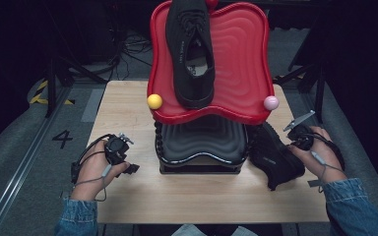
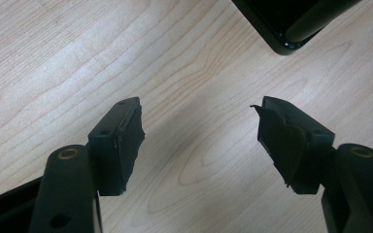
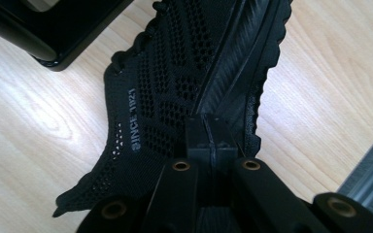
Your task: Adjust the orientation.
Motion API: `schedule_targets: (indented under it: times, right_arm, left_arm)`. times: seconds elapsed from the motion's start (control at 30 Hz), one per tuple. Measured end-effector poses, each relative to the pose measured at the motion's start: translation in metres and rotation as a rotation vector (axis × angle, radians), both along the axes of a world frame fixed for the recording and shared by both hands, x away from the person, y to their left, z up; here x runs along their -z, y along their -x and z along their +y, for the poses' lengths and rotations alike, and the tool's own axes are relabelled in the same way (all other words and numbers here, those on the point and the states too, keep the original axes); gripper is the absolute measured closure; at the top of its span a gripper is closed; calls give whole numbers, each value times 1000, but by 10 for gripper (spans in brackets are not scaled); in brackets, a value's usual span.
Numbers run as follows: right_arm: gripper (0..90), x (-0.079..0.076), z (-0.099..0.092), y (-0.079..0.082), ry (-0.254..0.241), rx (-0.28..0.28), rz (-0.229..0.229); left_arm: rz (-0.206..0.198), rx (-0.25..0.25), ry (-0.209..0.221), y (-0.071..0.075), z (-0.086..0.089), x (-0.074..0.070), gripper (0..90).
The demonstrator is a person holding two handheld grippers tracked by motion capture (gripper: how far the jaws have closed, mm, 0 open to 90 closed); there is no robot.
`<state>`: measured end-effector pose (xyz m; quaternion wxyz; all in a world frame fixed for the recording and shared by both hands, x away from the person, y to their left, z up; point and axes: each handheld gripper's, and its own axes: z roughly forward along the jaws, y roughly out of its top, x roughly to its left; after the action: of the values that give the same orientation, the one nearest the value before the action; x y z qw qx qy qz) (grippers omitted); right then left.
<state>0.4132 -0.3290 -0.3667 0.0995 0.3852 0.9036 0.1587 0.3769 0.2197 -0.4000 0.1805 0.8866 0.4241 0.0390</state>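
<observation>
Right gripper (image 3: 209, 131) clamped on black shoe (image 3: 175, 87), left gripper (image 2: 199, 141) open

Matt black knit-mesh shoe (image 3: 165, 92) on pale, smooth wood-grain table (image 1: 128, 103); red tray (image 1: 236, 54) looks like glossy plastic.

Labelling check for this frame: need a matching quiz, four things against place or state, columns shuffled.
Things:
1. shoe on the red tray
2. shoe on the table
3. left gripper
4. yellow ball

States:
A. jaws open over bare wood
B. at the red tray's front left corner
C. lying on the upper tier
D. pinched at its edge by the shut right gripper

Pairs: 1-C, 2-D, 3-A, 4-B
</observation>
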Motion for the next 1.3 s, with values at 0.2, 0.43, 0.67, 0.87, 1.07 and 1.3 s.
schedule_targets:
  times: [0.2,0.43,0.67,0.87,1.07,1.3]
  right_arm:
    - [900,-1,-6,-4,-17,24,17]
    - [900,-4,-16,-8,-27,57,3]
    - [900,-7,-33,-16,-25,100,-5]
    - [900,-7,-54,-32,106,169,-29]
    - [900,-36,-78,-25,107,234,-110]
    - [798,-40,-69,-5,32,128,-15]
  left_arm:
    - [-3,-11,1,2,5,0,340]
    - [4,-18,5,5,8,1,340]
    - [-1,-26,-3,9,12,1,340]
    - [3,-30,0,9,14,3,340]
    - [7,-30,5,7,13,3,340]
    - [6,-15,8,6,8,3,338]
